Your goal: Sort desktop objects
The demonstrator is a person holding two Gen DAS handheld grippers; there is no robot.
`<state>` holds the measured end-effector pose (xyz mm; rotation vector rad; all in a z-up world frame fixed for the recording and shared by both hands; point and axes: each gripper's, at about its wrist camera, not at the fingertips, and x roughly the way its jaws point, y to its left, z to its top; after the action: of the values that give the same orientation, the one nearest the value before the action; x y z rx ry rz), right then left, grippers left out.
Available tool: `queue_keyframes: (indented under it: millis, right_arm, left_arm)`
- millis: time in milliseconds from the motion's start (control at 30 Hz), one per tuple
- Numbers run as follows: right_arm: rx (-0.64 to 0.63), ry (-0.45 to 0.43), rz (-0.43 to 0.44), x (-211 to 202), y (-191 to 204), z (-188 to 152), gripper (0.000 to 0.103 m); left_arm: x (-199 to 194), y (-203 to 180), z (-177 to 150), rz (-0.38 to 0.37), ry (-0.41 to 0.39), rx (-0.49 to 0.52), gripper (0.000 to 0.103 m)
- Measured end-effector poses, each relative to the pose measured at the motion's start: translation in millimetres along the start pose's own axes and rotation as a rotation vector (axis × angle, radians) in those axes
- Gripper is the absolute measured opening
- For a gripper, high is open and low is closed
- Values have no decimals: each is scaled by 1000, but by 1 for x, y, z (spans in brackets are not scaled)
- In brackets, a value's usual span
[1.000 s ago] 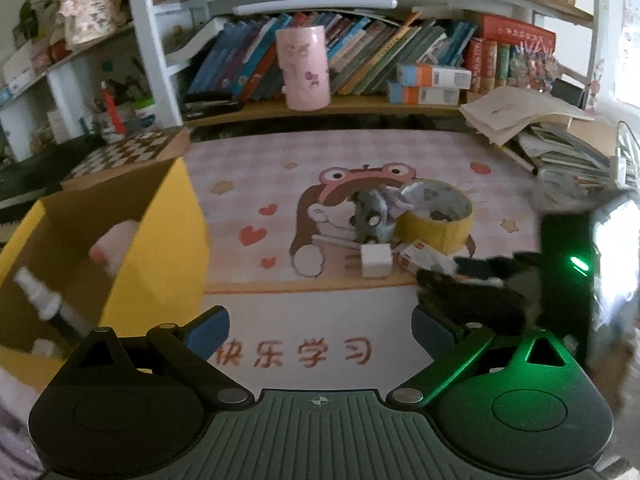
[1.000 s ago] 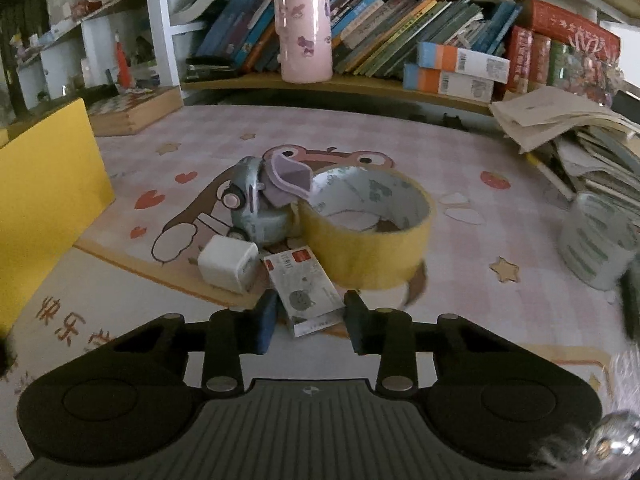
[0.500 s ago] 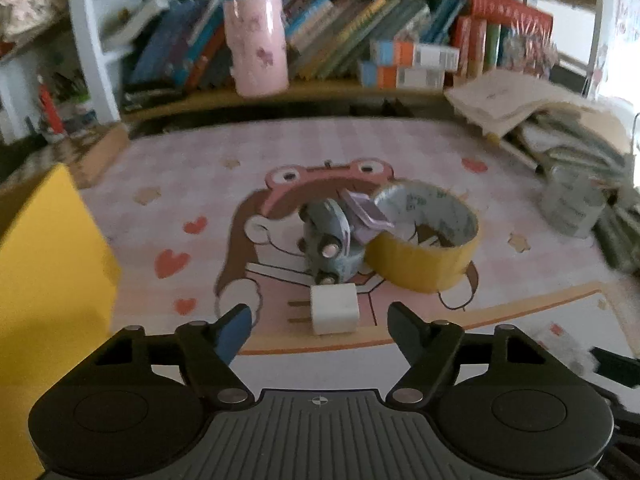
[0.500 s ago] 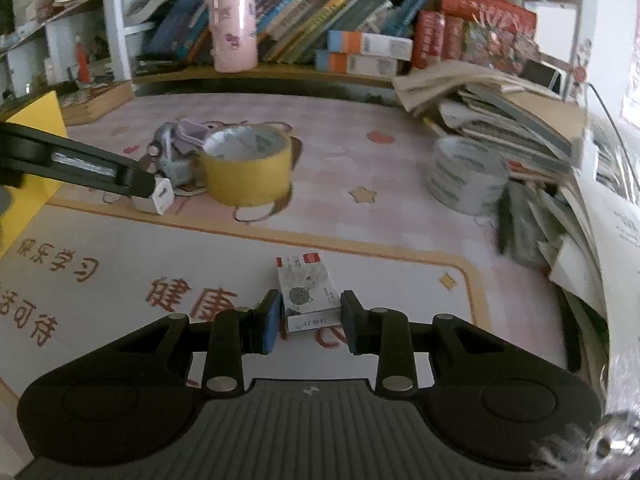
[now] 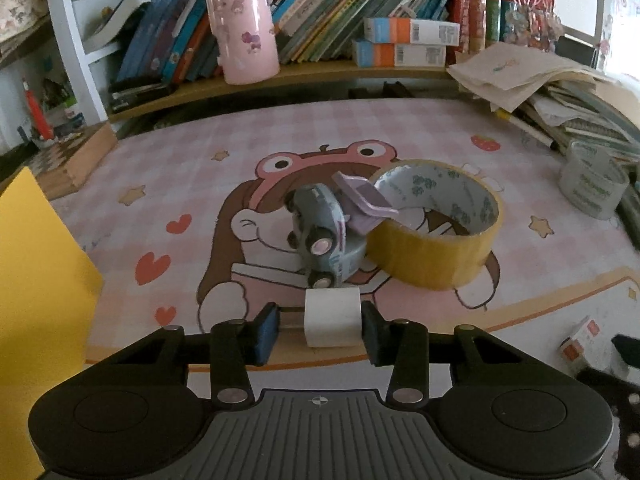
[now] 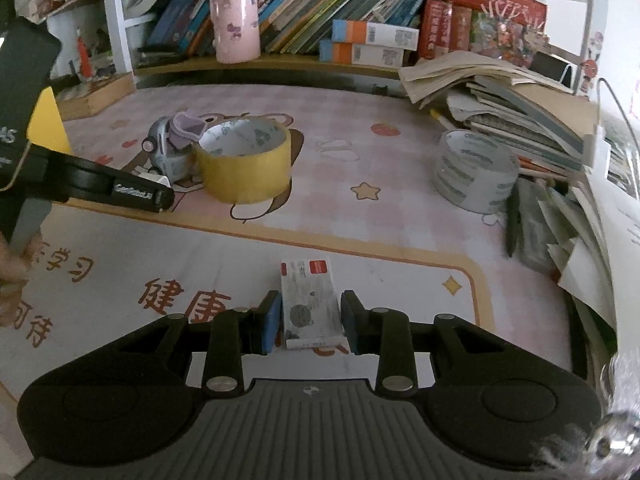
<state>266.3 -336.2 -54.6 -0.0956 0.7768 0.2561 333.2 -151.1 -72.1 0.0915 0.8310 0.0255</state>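
Observation:
A white charger plug [image 5: 332, 322] lies on the pink cartoon mat [image 5: 280, 136] in front of a grey toy car [image 5: 324, 232] and a yellow tape roll [image 5: 428, 260]. My left gripper [image 5: 318, 330] is closing on the charger: the right pad touches its side and the left pad meets its prongs. My right gripper [image 6: 308, 320] is shut on a small white box with a red label [image 6: 310, 300], over the white part of the mat. The right wrist view shows the left gripper's fingers [image 6: 136, 194] beside the toy car [image 6: 164, 152] and tape roll [image 6: 244, 176].
A yellow box [image 5: 36, 280] stands at the left. A clear tape roll [image 6: 472, 176] and a sprawling stack of books and papers [image 6: 520, 112] crowd the right. Behind the mat are a pink cup [image 5: 244, 28], a book shelf and a chessboard box [image 5: 68, 156]. A hand [image 6: 12, 264] shows at the left edge.
The left gripper came away from the yellow box to the charger and narrowed its jaws around it. The right gripper drew the small box off the pile toward the near right.

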Motion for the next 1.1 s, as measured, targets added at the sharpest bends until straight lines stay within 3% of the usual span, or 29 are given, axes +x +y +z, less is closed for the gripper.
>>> queue_keyframes:
  millis: [500,1100]
  right_arm:
    - [14,-24,25,-8,0,5,27]
    - [59,-113,148,-94,25,19,27]
  left_arm:
    - [-69,19,-11,-72,-67,-116,41]
    - [-158,45,-32,-145,-172,-206,41]
